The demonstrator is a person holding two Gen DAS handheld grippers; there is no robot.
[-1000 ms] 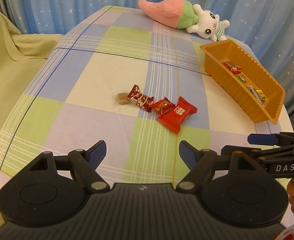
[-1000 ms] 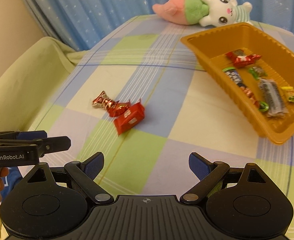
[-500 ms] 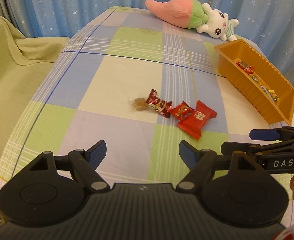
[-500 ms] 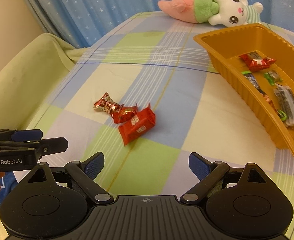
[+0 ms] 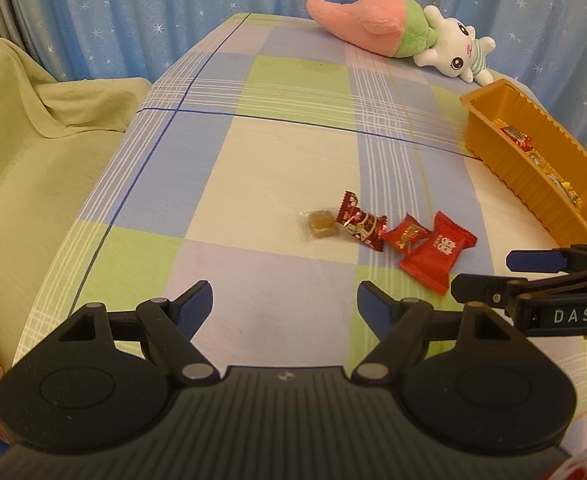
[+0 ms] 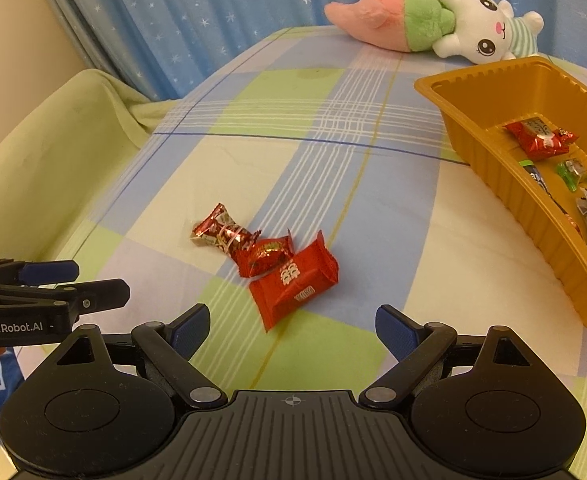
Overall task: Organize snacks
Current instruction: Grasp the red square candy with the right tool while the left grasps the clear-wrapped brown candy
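Four snacks lie in a loose row on the checked worktop (image 6: 333, 152), ahead of both my claws. The big red packet (image 6: 295, 285) is nearest, just ahead and slightly left of my right claw (image 6: 291, 330), its long axis running diagonally up toward the right. Behind it sit the small red candy (image 6: 269, 256), the dark red twist-wrapped sweet (image 6: 223, 234) and the clear-wrapped brown cube (image 5: 320, 224). My right claw is closer to the packet than my left claw (image 5: 285, 304) (I judge it the better one to reach). Both claws stand wide apart, holding and touching nothing. The orange tray (image 6: 489, 160), already holding several snacks, lies off to the right.
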